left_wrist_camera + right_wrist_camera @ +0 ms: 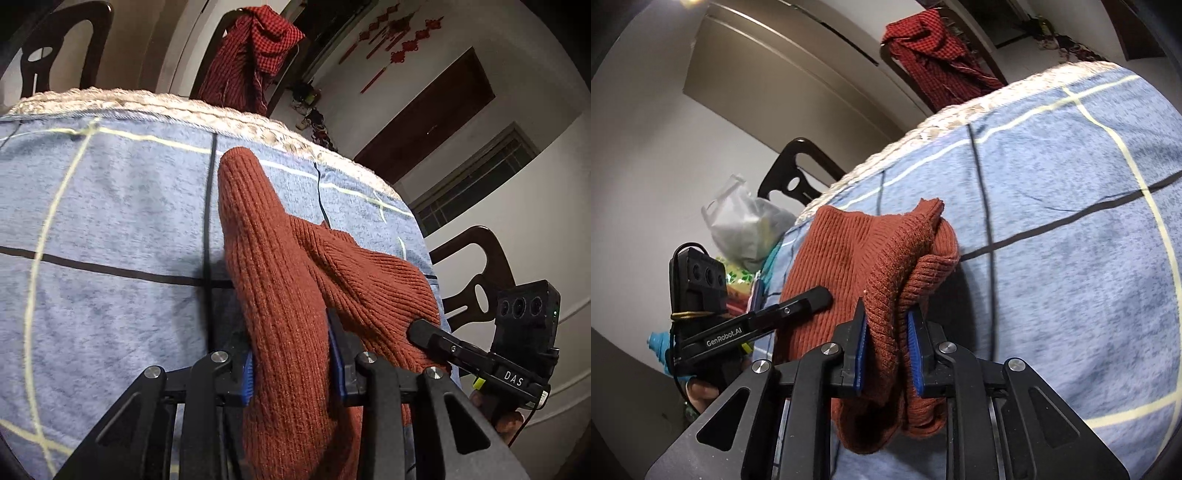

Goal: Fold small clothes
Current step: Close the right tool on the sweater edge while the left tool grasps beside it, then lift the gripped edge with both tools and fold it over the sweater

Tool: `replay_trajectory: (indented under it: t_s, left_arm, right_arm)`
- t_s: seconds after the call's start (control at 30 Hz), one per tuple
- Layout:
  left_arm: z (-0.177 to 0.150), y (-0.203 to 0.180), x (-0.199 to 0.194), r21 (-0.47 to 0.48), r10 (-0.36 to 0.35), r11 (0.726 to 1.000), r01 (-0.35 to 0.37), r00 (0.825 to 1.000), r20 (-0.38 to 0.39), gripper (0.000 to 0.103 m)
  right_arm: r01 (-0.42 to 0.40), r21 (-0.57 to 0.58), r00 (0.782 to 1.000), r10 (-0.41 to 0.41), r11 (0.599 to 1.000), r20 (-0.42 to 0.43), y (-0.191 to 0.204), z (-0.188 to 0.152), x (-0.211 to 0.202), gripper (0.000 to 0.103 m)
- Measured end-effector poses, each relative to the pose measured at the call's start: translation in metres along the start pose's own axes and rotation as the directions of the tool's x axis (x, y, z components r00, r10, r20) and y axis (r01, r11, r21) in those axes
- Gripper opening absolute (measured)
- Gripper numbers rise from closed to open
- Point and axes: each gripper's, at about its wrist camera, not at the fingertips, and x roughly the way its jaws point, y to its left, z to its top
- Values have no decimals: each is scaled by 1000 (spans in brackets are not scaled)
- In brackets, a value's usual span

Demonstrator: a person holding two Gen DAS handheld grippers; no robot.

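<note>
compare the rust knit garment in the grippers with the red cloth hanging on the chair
The rust ribbed knit garment is plain-coloured; the red checked cloth has a small dark check. The knit is bunched over the blue bedcover, clamped by the left gripper and right gripper; the checked cloth hangs untouched over a chair back. Both are reddish fabrics.

White letters "DAS" showing on black body of right gripper point(424, 334), seen from left wrist view, beside small green light. White "GenRobot.AI" showing on black body of left gripper point(820, 299), seen from right wrist view. Red hanging wall ornaments point(399, 37) possibly carrying characters, too small and blurred to read. No other readable text appearing.
</note>
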Motion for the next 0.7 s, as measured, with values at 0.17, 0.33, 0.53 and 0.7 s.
replay_trajectory:
  t_s: [0.17, 0.33, 0.53, 0.7]
  left_arm:
    - [-2, 16, -23, -4, 18, 1000, -18, 1000, 19, 34]
    - [-5, 38, -45, -13, 32, 999, -32, 999, 41, 34]
    - [-7, 69, -62, -17, 49, 999, -48, 998, 45, 34]
    - [-9, 96, -73, -35, 59, 998, -57, 997, 47, 34]
  right_arm:
    - [-16, -25, 1000, 16, 1000, -6, 26, -8, 10, 19]
    - [-30, -46, 999, 29, 998, -24, 50, -11, 29, 19]
    - [-40, -69, 998, 37, 997, -45, 74, -12, 55, 19]
    - [-45, -83, 997, 40, 996, -58, 93, -18, 76, 19]
